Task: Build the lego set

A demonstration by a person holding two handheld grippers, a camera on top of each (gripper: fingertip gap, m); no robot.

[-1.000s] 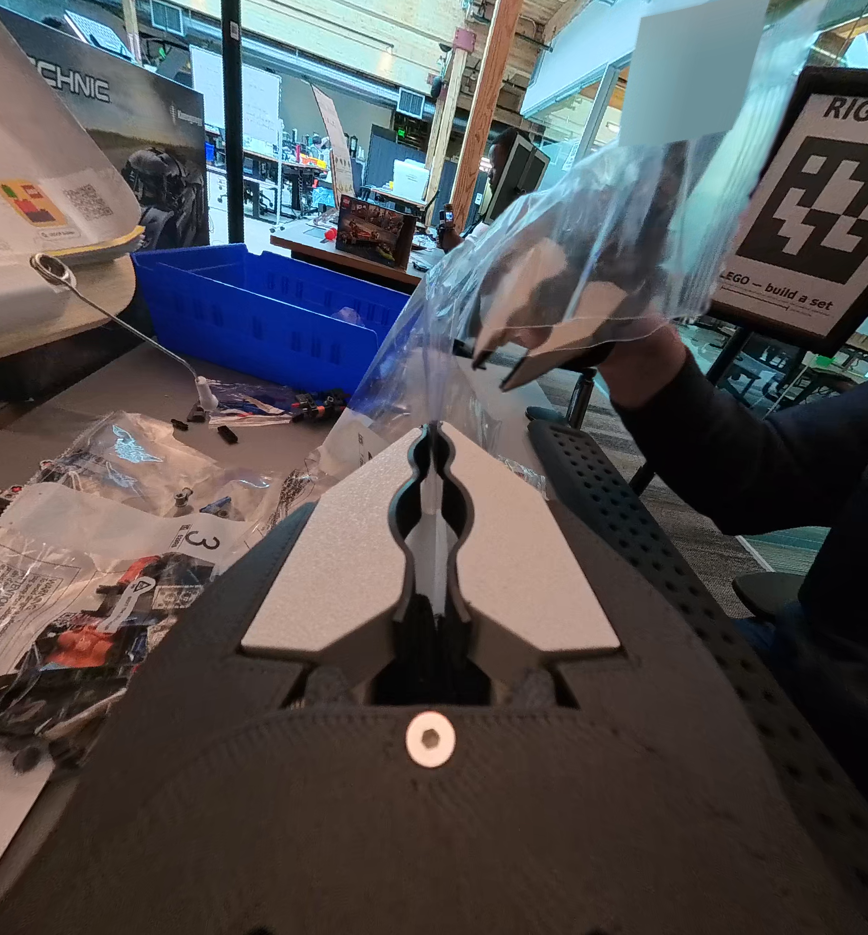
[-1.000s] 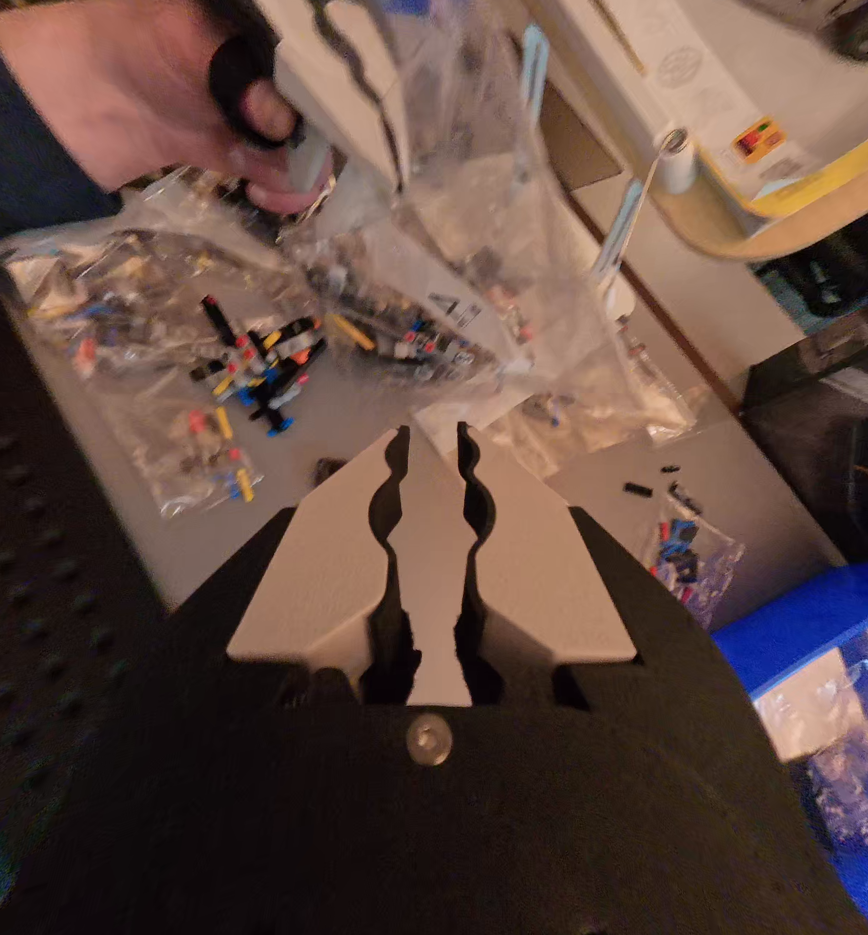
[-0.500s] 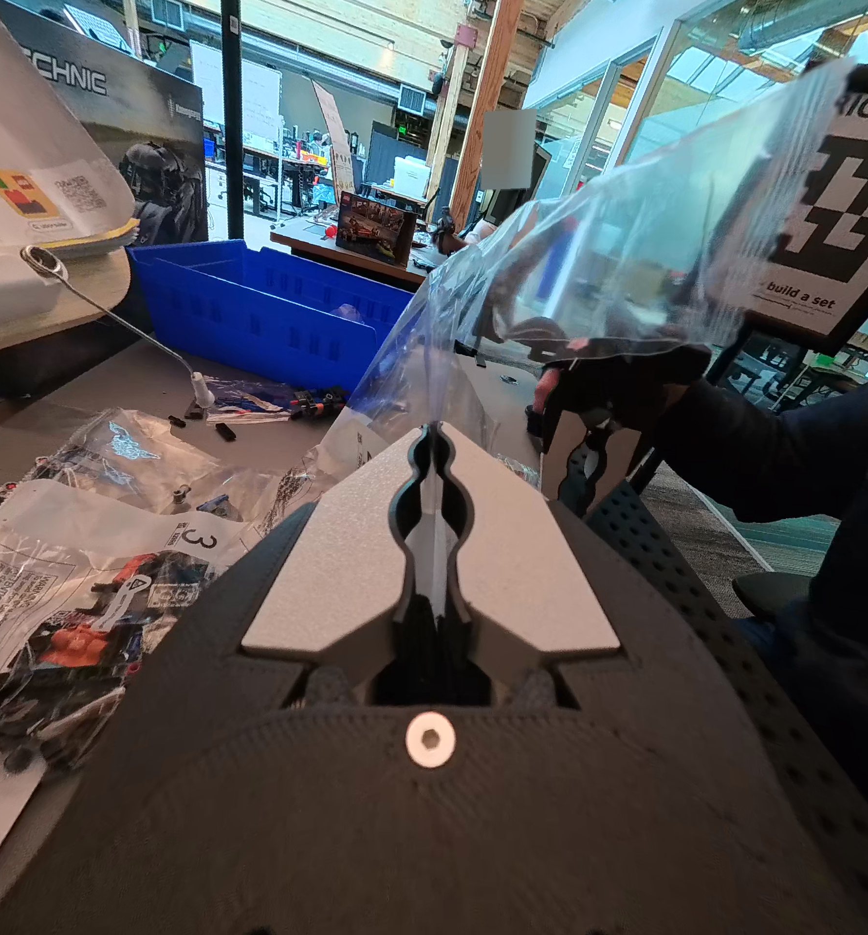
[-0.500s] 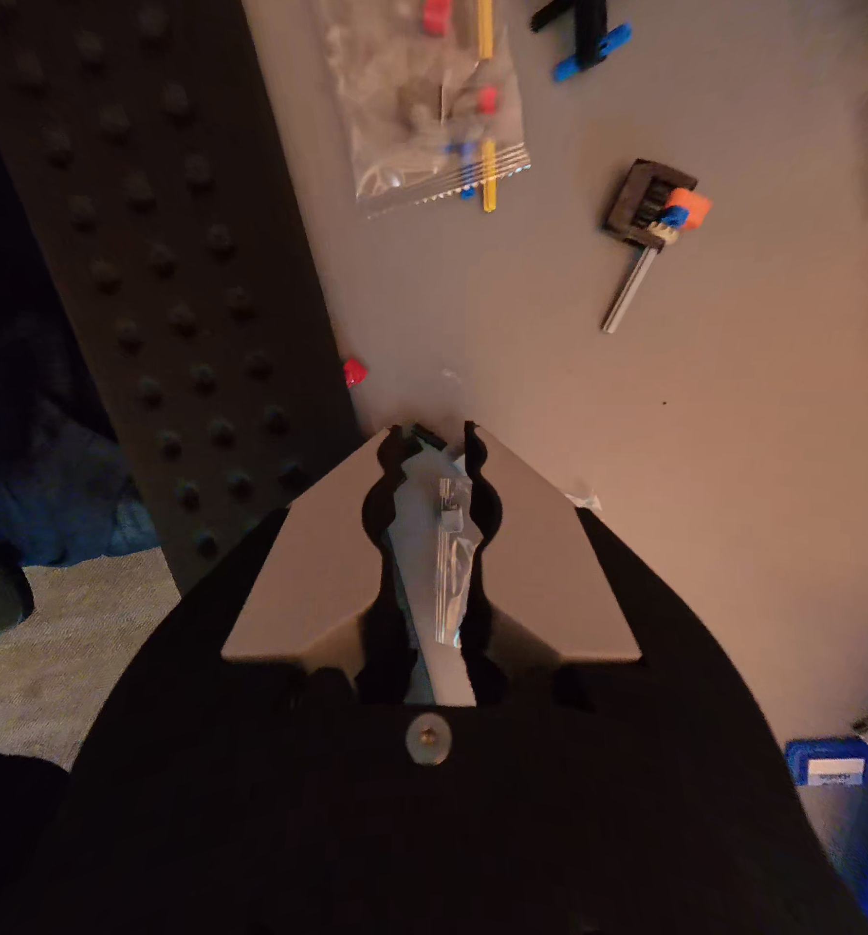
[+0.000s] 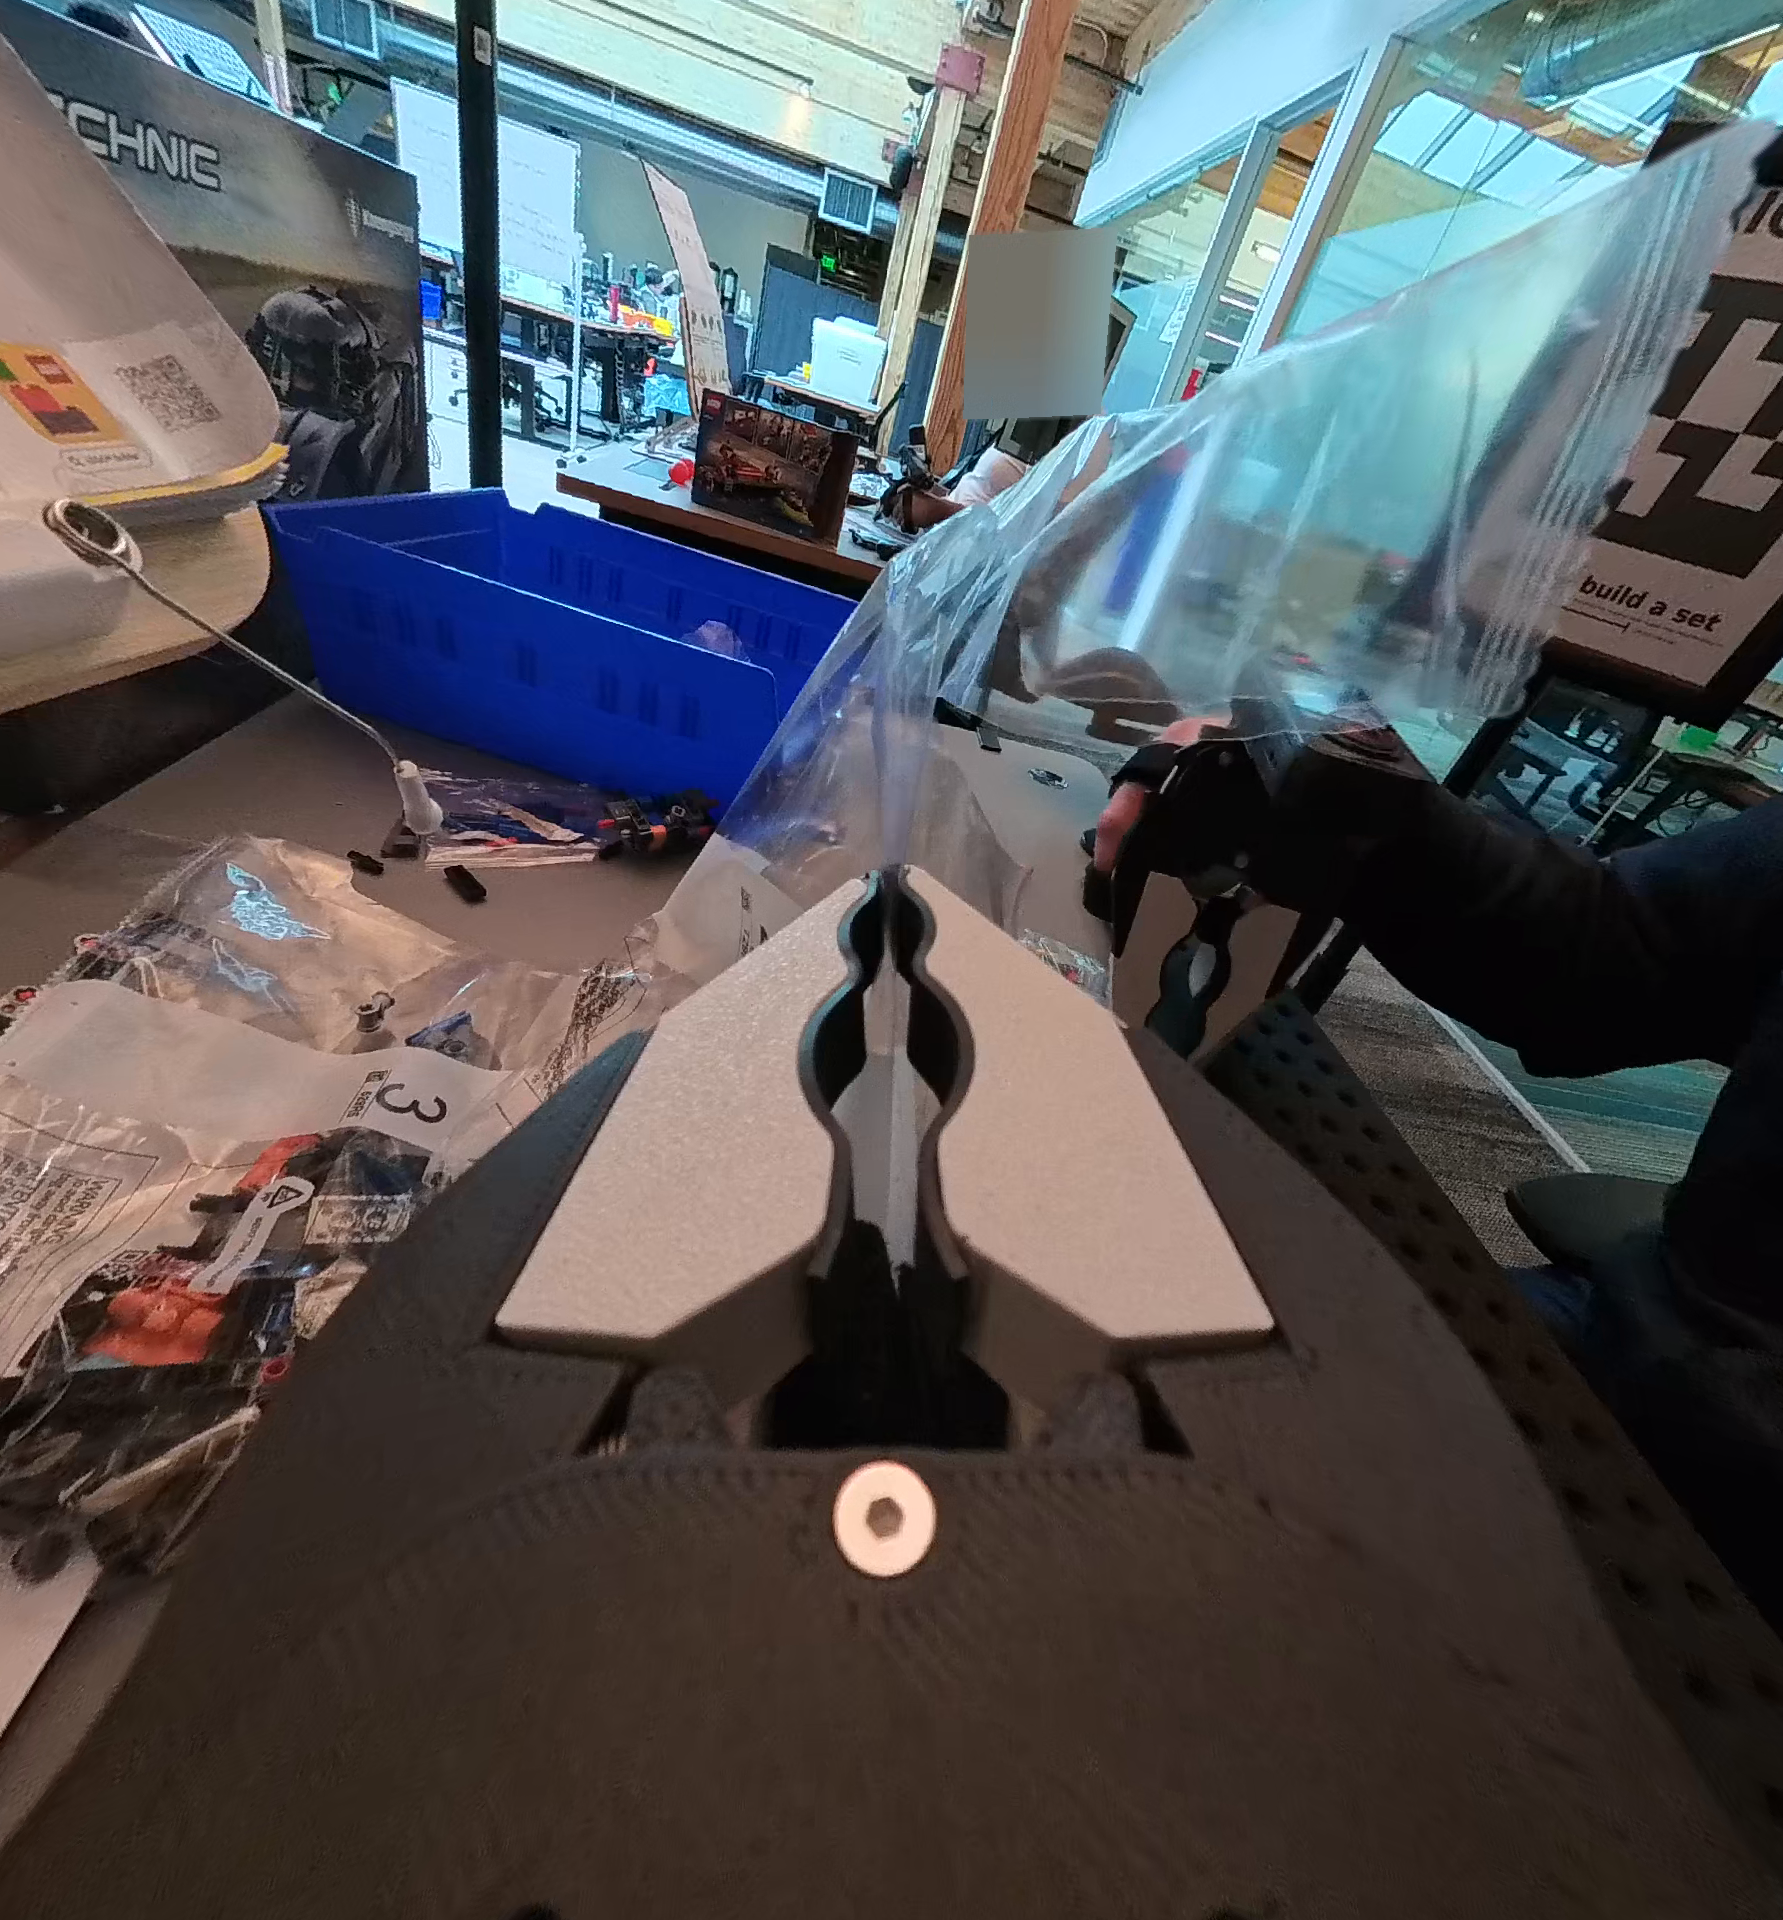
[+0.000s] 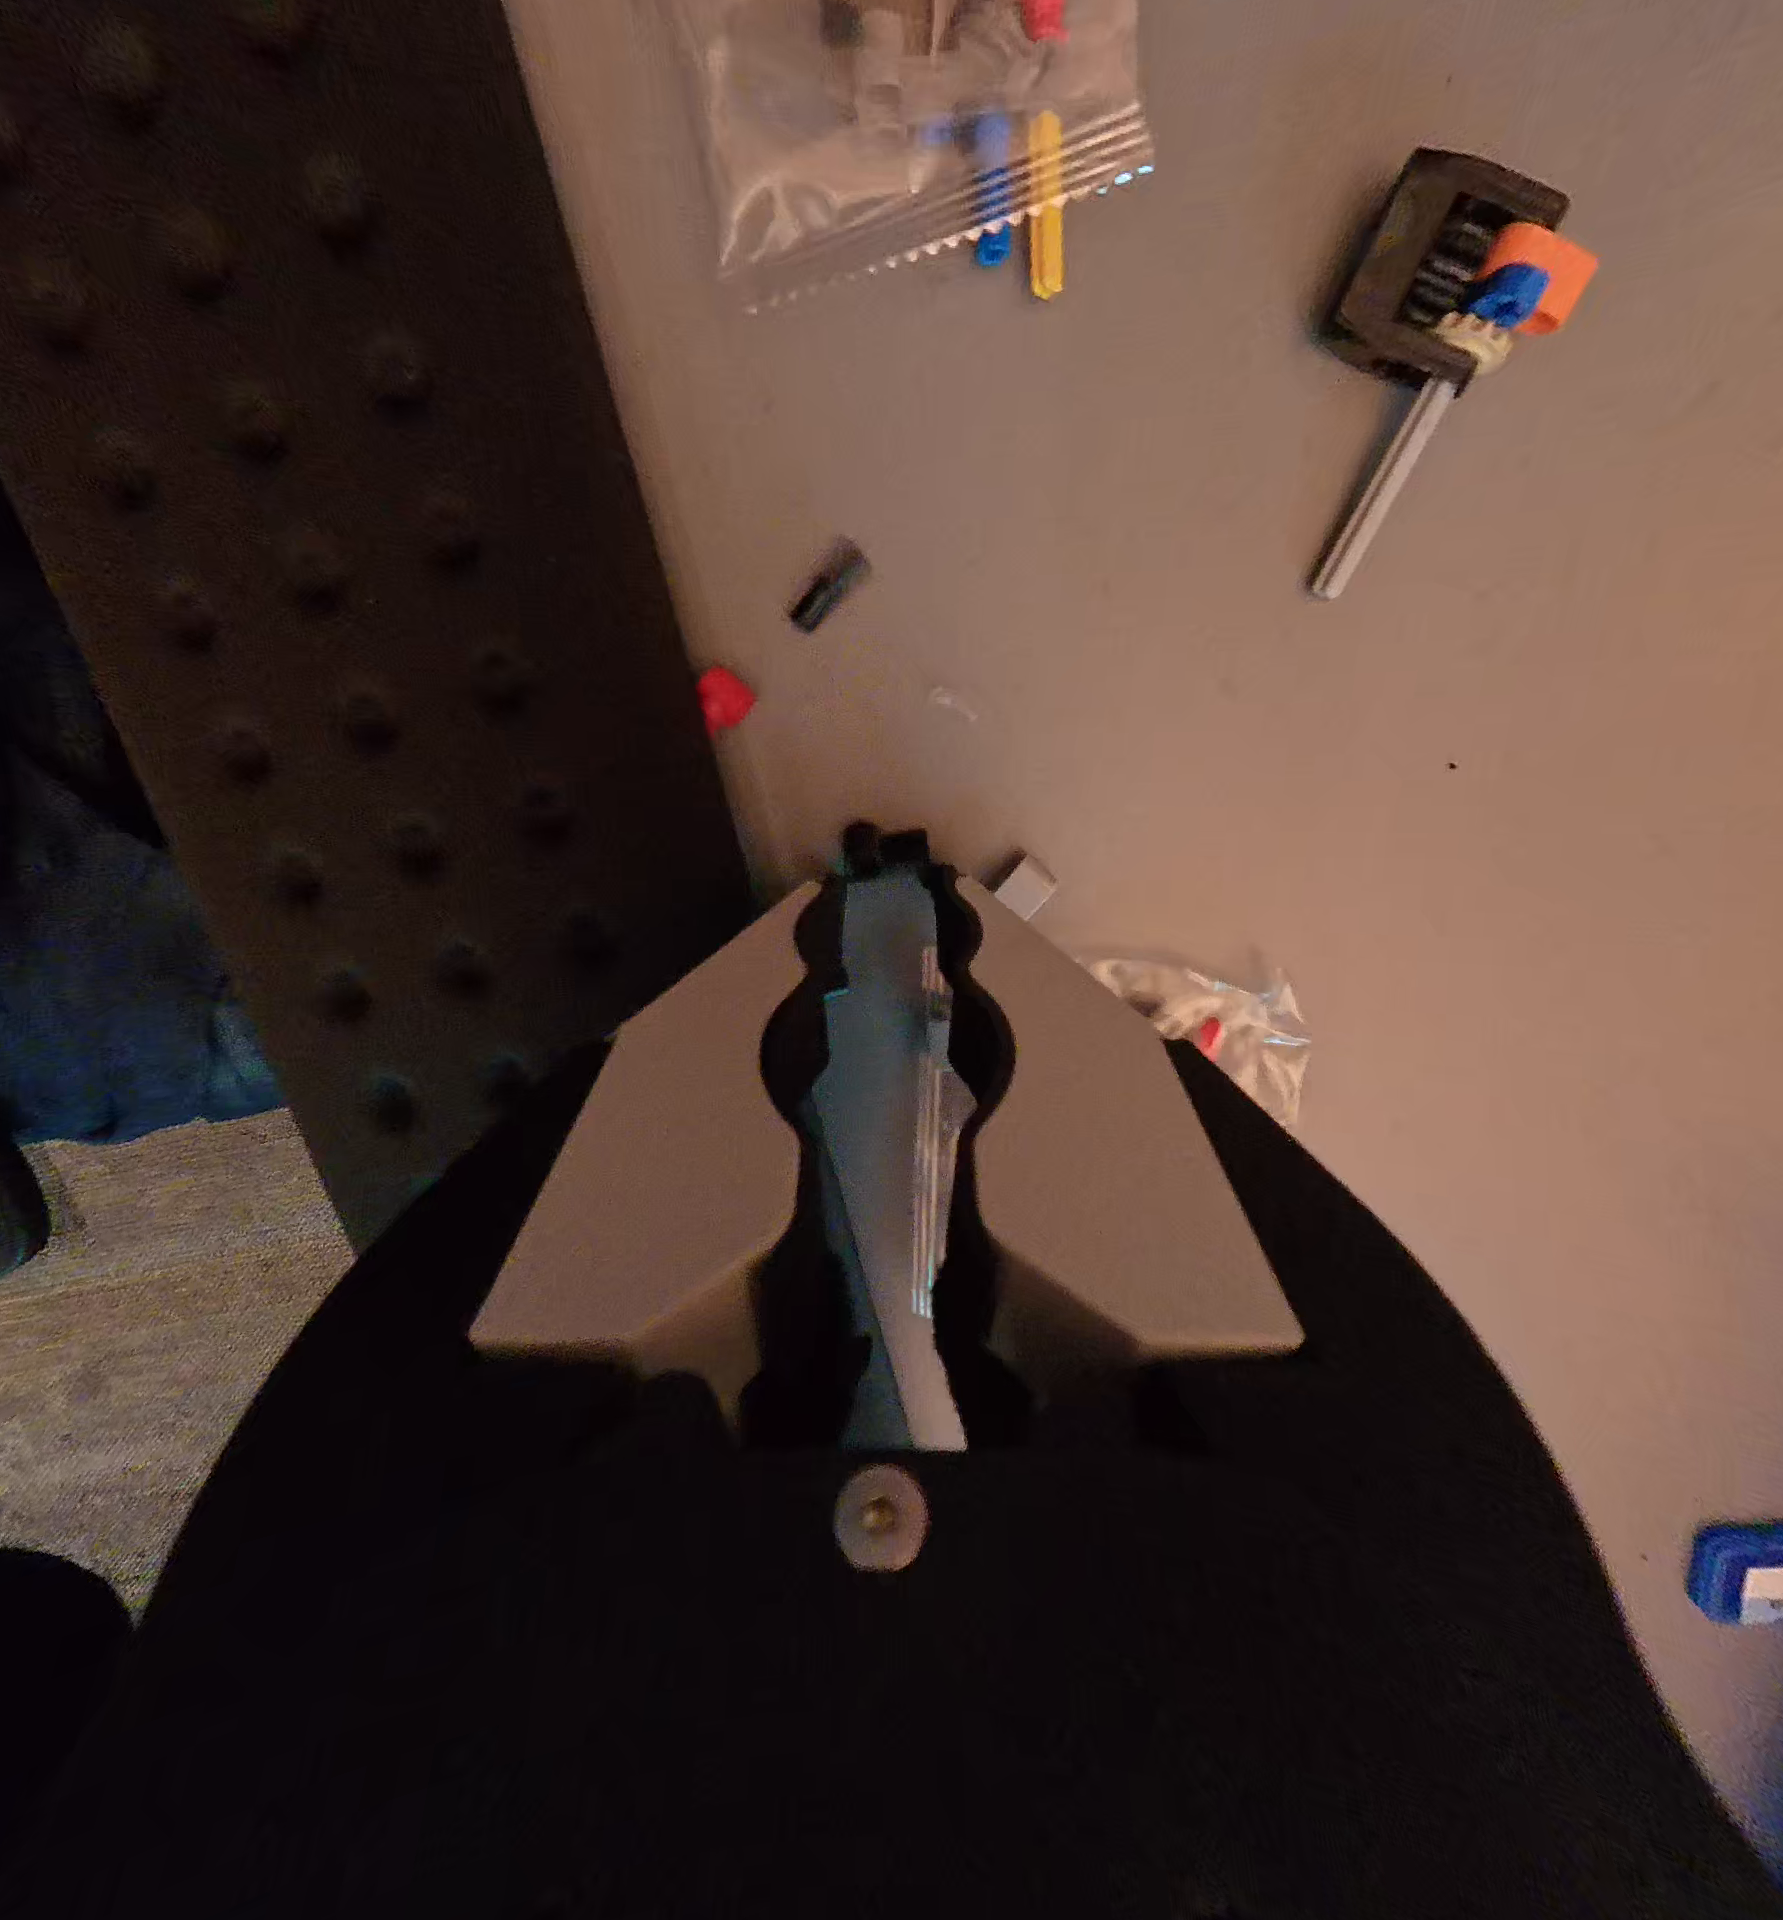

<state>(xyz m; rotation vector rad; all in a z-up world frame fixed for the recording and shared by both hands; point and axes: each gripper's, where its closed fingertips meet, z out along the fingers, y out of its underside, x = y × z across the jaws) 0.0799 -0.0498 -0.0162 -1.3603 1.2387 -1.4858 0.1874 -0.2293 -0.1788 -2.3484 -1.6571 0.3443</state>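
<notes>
The clear plastic bag (image 5: 1282,499) hangs in the air above the grey table (image 5: 191,790), stretched between the two tools. The left gripper (image 5: 889,883) has its grey fingers (image 5: 741,1101) pressed together on the bag's lower edge, a thin fold of film running down the slot between them. The bag fans up and to the right, where the right gripper (image 5: 1193,966) shows farther off, held by a person's hand (image 5: 1157,790) in a dark sleeve (image 5: 1552,935).

In the right wrist view the right gripper (image 6: 887,862) points down at the table (image 6: 1282,831); its fingers (image 6: 1105,1143) stand nearly closed on a strip of clear film (image 6: 928,1122) caught in the slot.

Below it lie loose lego parts: a small black assembly with an orange and blue piece and a grey axle (image 6: 1427,312), a short black pin (image 6: 825,582), a red piece (image 6: 723,701), a small grey piece (image 6: 1027,883) and a small sealed parts bag (image 6: 928,135) with a yellow bar (image 6: 1045,208) beside it. A studded black strip (image 6: 274,520) runs along the table's edge.

In the left wrist view several unopened parts bags (image 5: 170,1195) cover the table at the left, with a blue bin (image 5: 554,634) behind them, and an open instruction booklet (image 5: 66,364) on a raised wooden stand
</notes>
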